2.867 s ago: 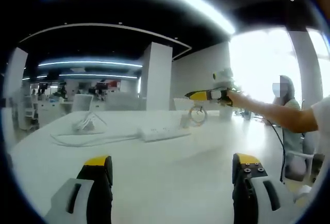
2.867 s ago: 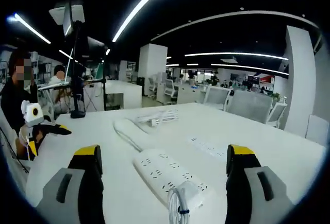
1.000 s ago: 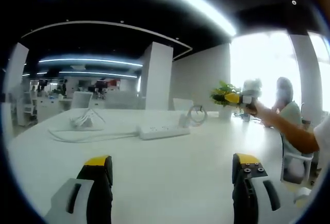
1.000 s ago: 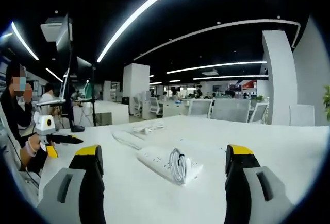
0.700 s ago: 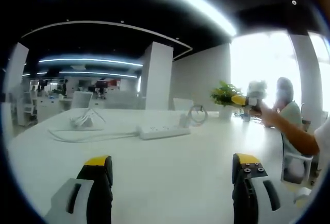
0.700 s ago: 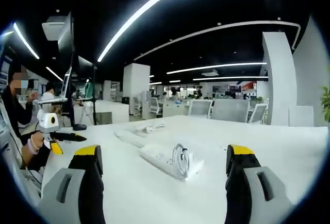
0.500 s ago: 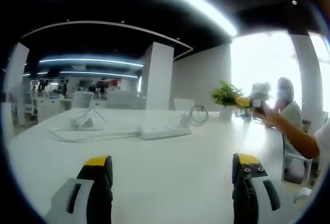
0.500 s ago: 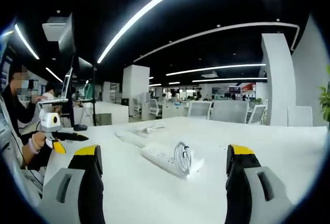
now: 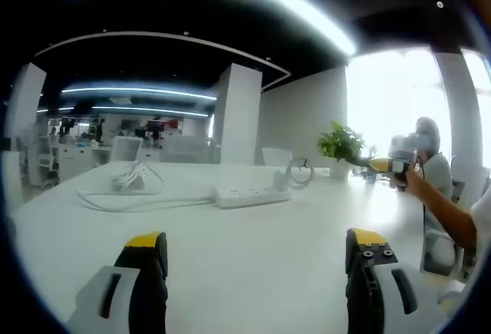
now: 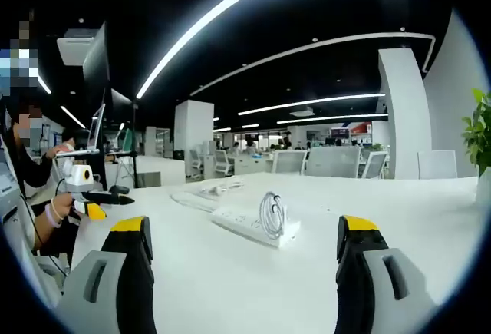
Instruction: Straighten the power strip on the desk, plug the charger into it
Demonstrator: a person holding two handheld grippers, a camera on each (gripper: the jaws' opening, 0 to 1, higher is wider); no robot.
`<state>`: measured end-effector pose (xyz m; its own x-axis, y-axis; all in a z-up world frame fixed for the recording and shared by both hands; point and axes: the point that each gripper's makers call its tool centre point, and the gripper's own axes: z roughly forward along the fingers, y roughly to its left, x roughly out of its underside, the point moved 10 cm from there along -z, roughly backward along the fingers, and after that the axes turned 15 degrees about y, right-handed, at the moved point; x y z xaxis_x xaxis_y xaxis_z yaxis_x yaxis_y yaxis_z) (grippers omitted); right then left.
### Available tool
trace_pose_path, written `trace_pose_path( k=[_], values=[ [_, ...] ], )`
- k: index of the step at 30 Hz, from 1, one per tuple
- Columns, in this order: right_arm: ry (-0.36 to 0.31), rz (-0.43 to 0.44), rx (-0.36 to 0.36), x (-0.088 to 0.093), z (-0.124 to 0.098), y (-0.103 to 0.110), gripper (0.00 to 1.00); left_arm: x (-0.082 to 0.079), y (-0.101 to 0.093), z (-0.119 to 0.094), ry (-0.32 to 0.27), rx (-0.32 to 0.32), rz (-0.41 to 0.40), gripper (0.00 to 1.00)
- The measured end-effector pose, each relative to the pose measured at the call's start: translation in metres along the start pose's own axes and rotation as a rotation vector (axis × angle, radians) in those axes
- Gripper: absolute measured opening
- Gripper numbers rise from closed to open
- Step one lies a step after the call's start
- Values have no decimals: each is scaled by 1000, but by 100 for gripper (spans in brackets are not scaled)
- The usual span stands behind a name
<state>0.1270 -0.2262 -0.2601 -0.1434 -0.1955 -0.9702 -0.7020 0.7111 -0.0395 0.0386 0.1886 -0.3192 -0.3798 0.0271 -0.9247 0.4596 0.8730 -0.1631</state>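
Note:
A white power strip lies on the white desk, well ahead of my left gripper, which stands open with nothing between its jaws. At the strip's right end its cord sits in an upright coil. A white charger with loose cable lies to the strip's left. In the right gripper view the power strip and coil lie ahead of my right gripper, also open and apart from them, with the charger cable beyond.
A potted plant stands at the desk's far right edge. A hand holds the right gripper above that edge. The left gripper shows at the desk's left edge, with a person seated behind. Office chairs line the far side.
The right gripper has drawn back from the power strip, off to the right in the left gripper view. The strip and charger lie as before. The left gripper has barely moved.

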Motion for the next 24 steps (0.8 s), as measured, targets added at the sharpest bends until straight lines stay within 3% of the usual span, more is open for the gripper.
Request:
trace_pose_path(
  k=[24],
  values=[
    [20, 42, 67, 38, -32, 16, 100, 1, 5, -5, -9, -21, -7, 99]
  ],
)
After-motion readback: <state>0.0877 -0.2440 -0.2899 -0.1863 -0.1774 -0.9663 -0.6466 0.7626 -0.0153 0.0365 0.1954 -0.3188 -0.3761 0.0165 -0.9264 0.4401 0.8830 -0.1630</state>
